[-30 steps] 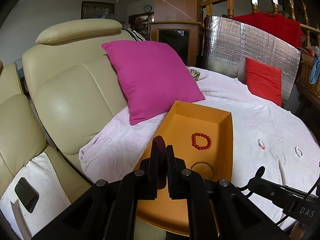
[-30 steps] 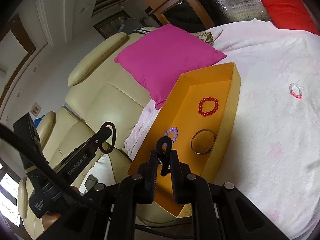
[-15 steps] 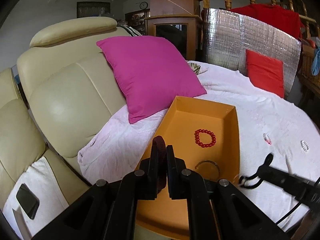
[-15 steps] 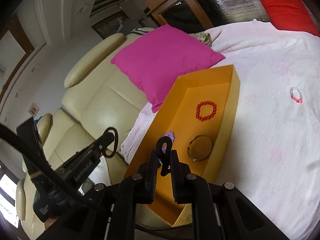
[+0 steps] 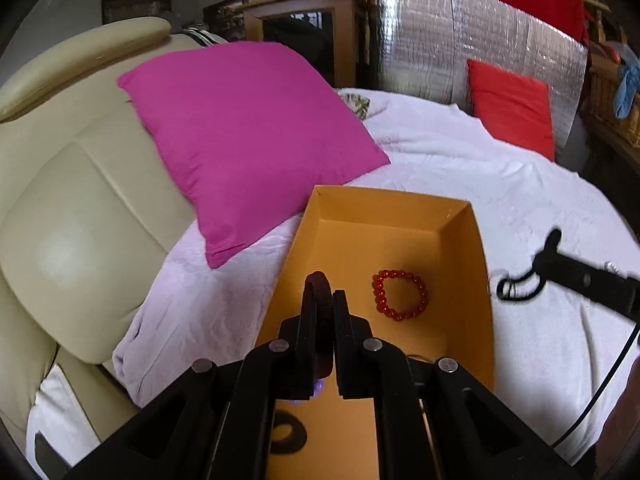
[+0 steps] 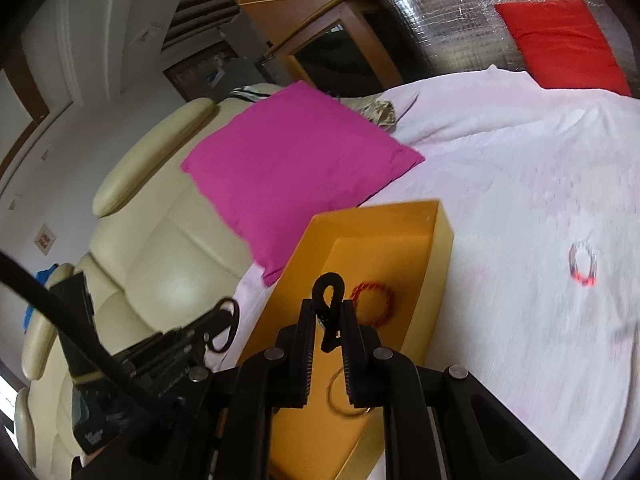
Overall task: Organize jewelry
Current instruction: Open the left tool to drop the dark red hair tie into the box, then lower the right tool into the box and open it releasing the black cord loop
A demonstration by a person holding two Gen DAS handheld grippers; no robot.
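My left gripper [image 5: 325, 300] is shut on a dark ribbed band [image 5: 320, 284] and hangs over the near part of the orange tray [image 5: 400, 216]. In the tray lie a red bead bracelet [image 5: 400, 296] and, partly hidden under the fingers, purple beads [image 5: 318, 390]. My right gripper [image 6: 328, 308] is shut on a black elastic loop [image 6: 328, 292] above the same tray [image 6: 440, 240], where the red bracelet [image 6: 374, 304] and a thin metal bangle [image 6: 340, 396] show. Each gripper appears in the other's view: the right [image 5: 544, 258] beside the tray's right wall, the left [image 6: 218, 320] off its left side.
The tray sits on a white cloth [image 5: 460, 160] over a round surface. A small beaded bracelet [image 6: 583, 266] lies loose on the cloth to the right. A magenta cushion [image 5: 248, 132] leans on a cream sofa [image 5: 80, 220]. A red cushion [image 5: 512, 112] rests against a silver panel.
Both grippers have moved forward over the tray, which now looks larger and closer. The right gripper has shifted up and right in the left wrist view. Both grips are unchanged.
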